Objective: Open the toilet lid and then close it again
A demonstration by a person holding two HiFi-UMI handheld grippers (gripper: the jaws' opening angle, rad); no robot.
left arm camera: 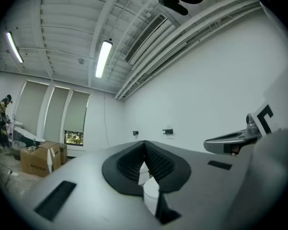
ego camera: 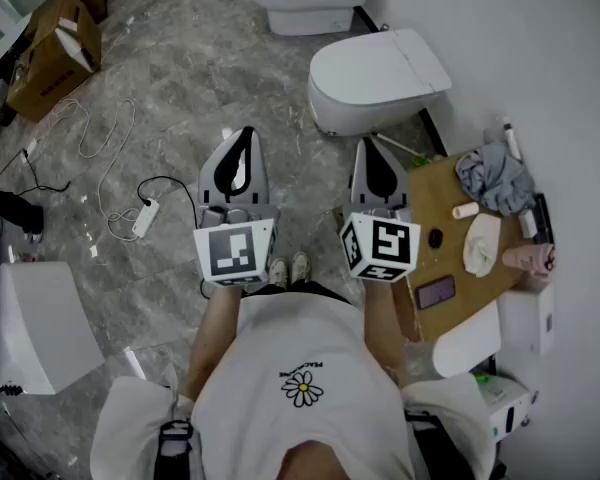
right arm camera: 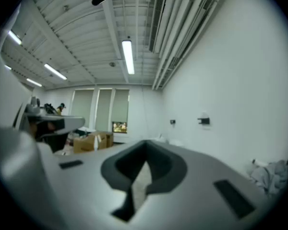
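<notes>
The left gripper (ego camera: 244,138) and right gripper (ego camera: 370,148) both have their jaws closed on nothing. The toilet lid (ego camera: 375,68) lies shut just ahead of the right jaws. It is probably stiff, smooth, hinged plastic, best hooked under its front edge.

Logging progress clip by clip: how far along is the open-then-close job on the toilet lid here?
Done: nothing can be confirmed; the toilet lid lies flat and closed. In hand: nothing; the left gripper and right gripper are both shut, empty and held short of the toilet, touching nothing. Left: a closed lid fits either not begun or already finished, and this moment alone cannot settle which.
</notes>
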